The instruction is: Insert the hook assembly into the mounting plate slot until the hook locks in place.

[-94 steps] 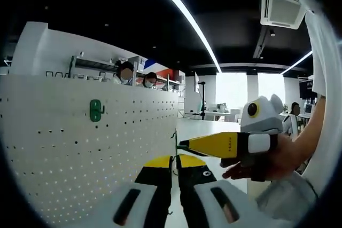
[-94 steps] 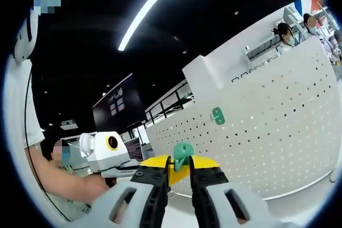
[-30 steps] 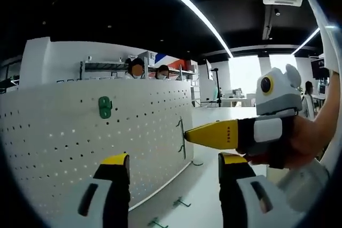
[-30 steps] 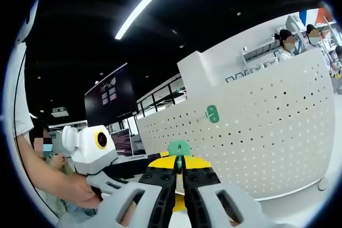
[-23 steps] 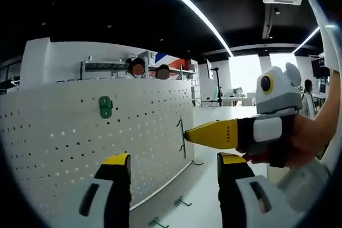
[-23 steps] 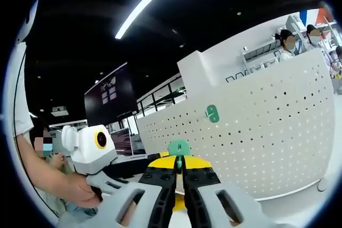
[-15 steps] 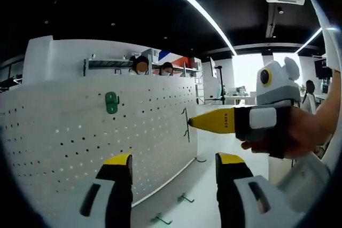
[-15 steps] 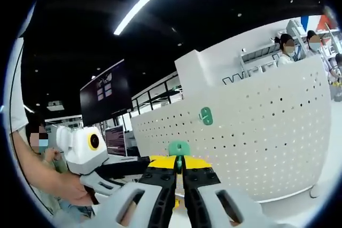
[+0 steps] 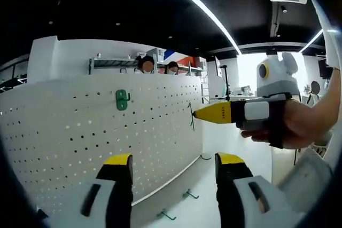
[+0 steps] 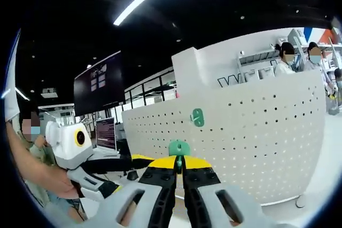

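the left gripper is held up in front of the white pegboard, its two yellow-tipped jaws standing well apart with only air between them. on the board, up and to the left of those jaws, a green hook is already seated in the holes. down on the white table at the foot of the board lie two loose green hooks, one nearer the jaws than the other (they are small and i can't make out their shape well).

from the right of the left gripper view comes the right gripper, held in a person's hand; its yellow tip points at the board's right-hand end, where a thin dark hook piece sits just at the tip. whether that piece is touching the board i cannot tell.

in the right gripper view the right gripper's jaws are pressed together on the hook assembly, whose green head sticks up just above the yellow tips. the pegboard curves across behind it, with the mounted green hook a little above and to the right of the held one. the left gripper shows at the left, below the board's edge, in the person's other hand. two people stand behind the board.
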Tool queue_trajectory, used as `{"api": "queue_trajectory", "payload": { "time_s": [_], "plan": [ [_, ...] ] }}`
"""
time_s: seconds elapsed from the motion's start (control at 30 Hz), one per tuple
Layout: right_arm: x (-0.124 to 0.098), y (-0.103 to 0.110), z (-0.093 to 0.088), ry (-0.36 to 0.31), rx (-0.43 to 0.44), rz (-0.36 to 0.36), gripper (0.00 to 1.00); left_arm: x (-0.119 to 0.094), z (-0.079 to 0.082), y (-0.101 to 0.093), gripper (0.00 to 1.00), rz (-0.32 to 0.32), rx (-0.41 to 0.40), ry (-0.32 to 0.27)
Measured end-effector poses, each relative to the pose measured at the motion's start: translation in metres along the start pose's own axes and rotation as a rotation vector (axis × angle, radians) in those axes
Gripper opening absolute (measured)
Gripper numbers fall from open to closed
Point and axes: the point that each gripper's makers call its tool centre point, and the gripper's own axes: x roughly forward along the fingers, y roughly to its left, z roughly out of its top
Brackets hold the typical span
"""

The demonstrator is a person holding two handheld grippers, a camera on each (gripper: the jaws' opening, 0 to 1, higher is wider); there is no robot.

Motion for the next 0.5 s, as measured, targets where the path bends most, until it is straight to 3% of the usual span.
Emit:
{"api": "queue_trajectory", "payload": {
  "time_s": [0.5],
  "plan": [
    [0.013,-0.017,0.012,0.008,-0.071,-0.050,0.01,-0.021,-0.009,0.011,0.65,0.047,-0.025,0.006]
  ]
}}
